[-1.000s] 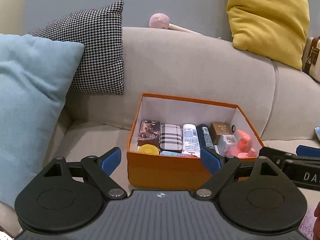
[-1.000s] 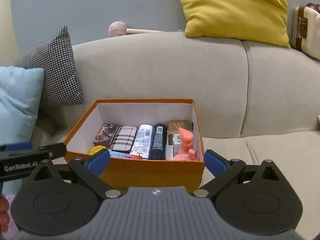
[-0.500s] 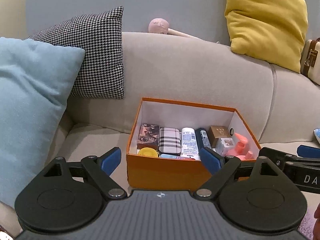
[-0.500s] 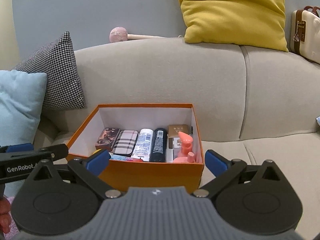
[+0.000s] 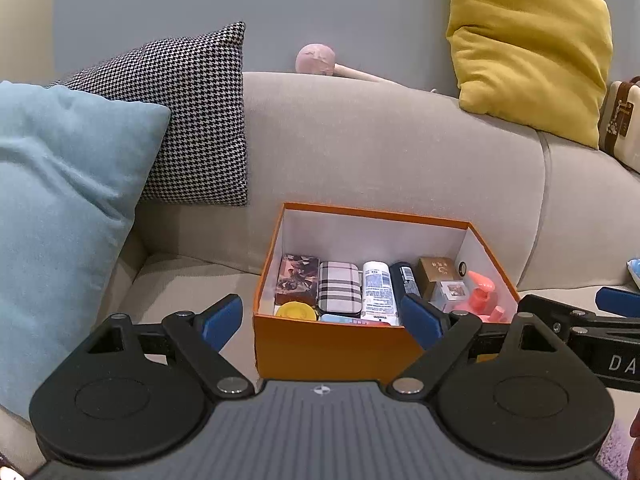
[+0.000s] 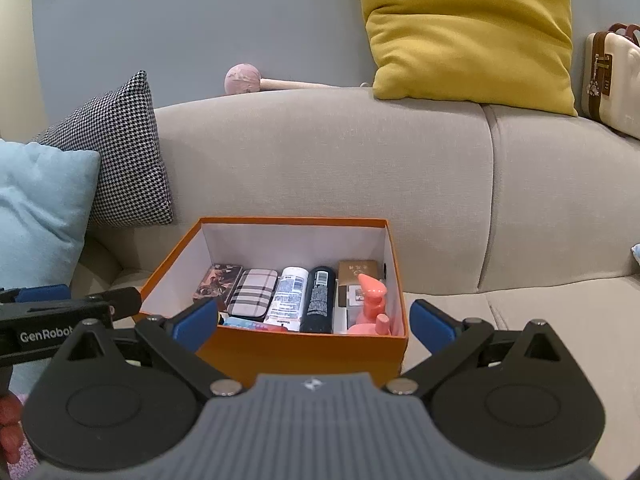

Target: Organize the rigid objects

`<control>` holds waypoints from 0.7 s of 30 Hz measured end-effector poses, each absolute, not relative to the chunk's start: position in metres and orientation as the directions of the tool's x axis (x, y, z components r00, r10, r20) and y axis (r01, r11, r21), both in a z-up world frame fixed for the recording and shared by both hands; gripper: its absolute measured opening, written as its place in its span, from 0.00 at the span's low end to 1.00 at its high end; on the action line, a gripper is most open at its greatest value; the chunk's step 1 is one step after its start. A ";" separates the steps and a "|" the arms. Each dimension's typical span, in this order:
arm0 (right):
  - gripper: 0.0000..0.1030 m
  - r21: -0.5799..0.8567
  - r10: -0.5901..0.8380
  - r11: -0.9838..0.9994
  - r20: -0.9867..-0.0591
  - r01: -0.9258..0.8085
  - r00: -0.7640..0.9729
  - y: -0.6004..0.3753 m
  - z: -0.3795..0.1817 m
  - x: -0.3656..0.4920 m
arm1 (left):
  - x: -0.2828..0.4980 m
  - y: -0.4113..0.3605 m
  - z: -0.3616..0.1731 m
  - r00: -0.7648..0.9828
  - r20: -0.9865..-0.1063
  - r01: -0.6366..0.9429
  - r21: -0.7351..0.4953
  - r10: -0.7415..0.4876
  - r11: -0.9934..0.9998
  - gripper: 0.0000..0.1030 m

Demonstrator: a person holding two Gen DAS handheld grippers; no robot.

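An orange box (image 5: 332, 346) (image 6: 304, 350) with a white inside stands on the grey sofa seat. It holds several items in a row: a patterned tin (image 5: 297, 278), a plaid case (image 5: 339, 287) (image 6: 253, 292), a white bottle (image 5: 377, 287) (image 6: 289, 293), a black bottle (image 6: 319, 293), a gold box (image 6: 357, 270) and a pink pump bottle (image 5: 482, 294) (image 6: 372, 302). My left gripper (image 5: 322, 322) is open and empty in front of the box. My right gripper (image 6: 314, 326) is open and empty, also in front of it.
A light blue cushion (image 5: 60, 208) and a houndstooth cushion (image 5: 188, 120) lean at the left. A yellow cushion (image 6: 472, 28) and a pink-headed mallet (image 6: 242, 79) rest on the sofa back. A small cream case (image 6: 610, 76) stands at the far right.
Both grippers have drawn back and up from the box, so it looks smaller and lower in both views. Both stay open and empty.
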State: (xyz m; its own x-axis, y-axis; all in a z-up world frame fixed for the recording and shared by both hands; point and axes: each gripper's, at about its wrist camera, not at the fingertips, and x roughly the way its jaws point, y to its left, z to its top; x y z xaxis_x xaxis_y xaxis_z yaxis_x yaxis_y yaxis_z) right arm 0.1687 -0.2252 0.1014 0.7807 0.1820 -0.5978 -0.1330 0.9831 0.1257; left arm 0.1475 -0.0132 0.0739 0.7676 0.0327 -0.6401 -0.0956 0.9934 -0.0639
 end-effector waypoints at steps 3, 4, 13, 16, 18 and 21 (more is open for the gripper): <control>0.98 0.123 0.184 0.983 -0.597 -0.137 0.781 -0.225 0.102 0.168 | 0.147 -0.013 0.075 0.770 -0.637 -0.095 -0.065 0.032 0.993 1.00; 0.98 0.123 0.183 0.983 -0.598 -0.136 0.781 -0.225 0.101 0.167 | 0.147 -0.013 0.074 0.770 -0.637 -0.094 -0.065 0.031 0.993 1.00; 0.98 0.115 0.181 0.984 -0.599 -0.139 0.780 -0.224 0.100 0.165 | 0.146 -0.013 0.074 0.769 -0.639 -0.081 -0.075 0.014 0.994 1.00; 0.98 0.112 0.181 0.983 -0.599 -0.143 0.780 -0.224 0.100 0.166 | 0.146 -0.012 0.073 0.768 -0.641 -0.085 -0.081 0.014 0.993 1.00; 0.98 0.112 0.183 0.983 -0.600 -0.144 0.779 -0.224 0.100 0.165 | 0.145 -0.012 0.073 0.768 -0.640 -0.084 -0.084 0.010 0.993 1.00; 0.98 0.110 0.182 0.983 -0.604 -0.145 0.776 -0.223 0.099 0.164 | 0.145 -0.012 0.072 0.768 -0.641 -0.084 -0.087 0.009 0.993 1.00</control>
